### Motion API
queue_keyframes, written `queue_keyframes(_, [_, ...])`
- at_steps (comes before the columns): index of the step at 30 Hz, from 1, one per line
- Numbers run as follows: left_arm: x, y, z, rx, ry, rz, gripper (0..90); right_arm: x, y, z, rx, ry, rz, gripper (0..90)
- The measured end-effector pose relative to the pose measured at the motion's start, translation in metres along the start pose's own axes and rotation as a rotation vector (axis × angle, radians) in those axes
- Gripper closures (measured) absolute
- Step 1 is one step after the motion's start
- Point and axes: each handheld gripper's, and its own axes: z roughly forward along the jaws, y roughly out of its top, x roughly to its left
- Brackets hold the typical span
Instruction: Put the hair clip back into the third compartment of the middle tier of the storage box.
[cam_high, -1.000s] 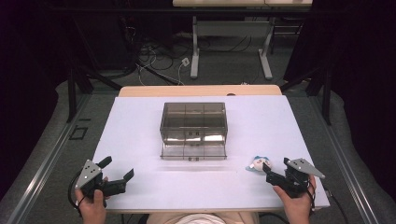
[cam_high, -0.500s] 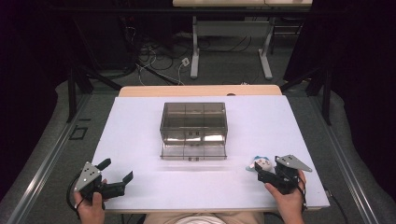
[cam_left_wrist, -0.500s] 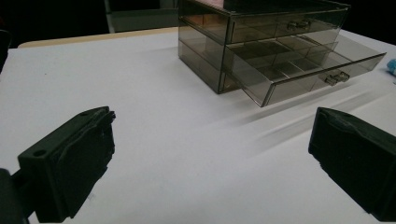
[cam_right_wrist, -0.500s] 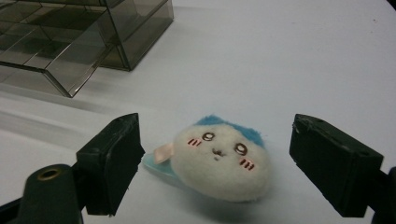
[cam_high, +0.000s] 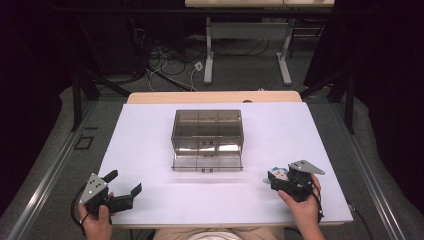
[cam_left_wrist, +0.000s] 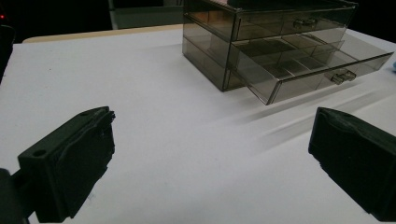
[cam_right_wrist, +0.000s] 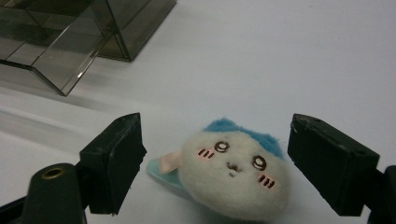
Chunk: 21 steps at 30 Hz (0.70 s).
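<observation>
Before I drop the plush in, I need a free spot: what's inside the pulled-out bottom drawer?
The open drawer shows only bare divided compartments through its smoky plastic. Its rear part sits under the cabinet, so that stretch can't be checked. The plush lies between the right gripper's open jaws.

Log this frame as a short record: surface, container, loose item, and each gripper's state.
surface: white table
container: smoky clear drawer box, bottom drawer pulled out, looks empty
loose item: plush toy, white face, blue top, lying on the table
left gripper: open, nothing between its jaws
right gripper: open, jaws either side of the plush toy, not closed on it
</observation>
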Motion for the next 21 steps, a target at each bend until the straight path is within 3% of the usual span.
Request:
queue_keyframes(13, [0.0, 0.0, 0.002, 0.012, -0.004, 0.006, 0.3, -0.006, 0.004, 0.01, 0.117, -0.02, 0.062, 18.3])
queue_keyframes(21, [-0.001, 0.0, 0.003, 0.017, -0.009, 0.01, 0.3, -0.005, -0.002, 0.015, 0.136, -0.029, 0.035, 20.0])
